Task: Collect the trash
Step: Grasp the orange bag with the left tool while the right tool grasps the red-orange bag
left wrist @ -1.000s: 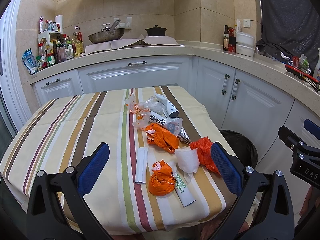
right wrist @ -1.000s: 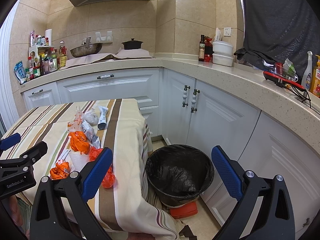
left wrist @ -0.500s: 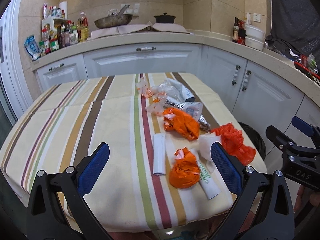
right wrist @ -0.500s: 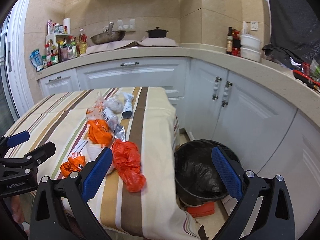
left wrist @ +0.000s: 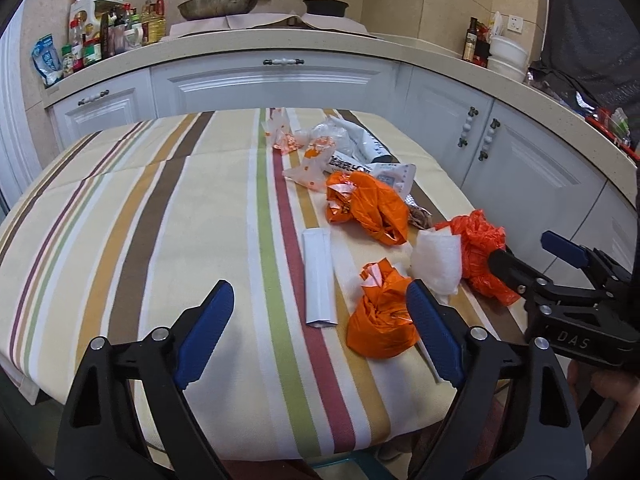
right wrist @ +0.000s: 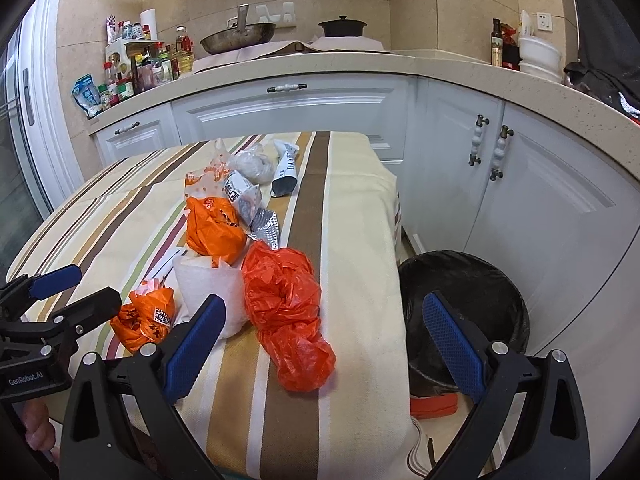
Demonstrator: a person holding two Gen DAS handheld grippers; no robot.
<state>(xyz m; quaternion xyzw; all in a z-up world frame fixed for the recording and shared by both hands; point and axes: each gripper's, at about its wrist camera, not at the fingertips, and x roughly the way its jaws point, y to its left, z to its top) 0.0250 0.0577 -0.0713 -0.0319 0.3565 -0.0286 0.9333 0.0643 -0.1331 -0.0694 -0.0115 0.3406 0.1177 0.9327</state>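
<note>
The red-orange plastic bag [right wrist: 288,316], lying at twelve o'clock from the wide, empty right gripper [right wrist: 320,344], looks light, crumpled and slippery, so pinch its knotted middle, while the left gripper [left wrist: 320,340] is closing on nothing

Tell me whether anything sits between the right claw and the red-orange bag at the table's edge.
Nothing visible does. The red-orange bag lies in the open just ahead of the right claw, whose jaws stand wide. White foam wrap sits beside it, leftward, not in the path.
</note>
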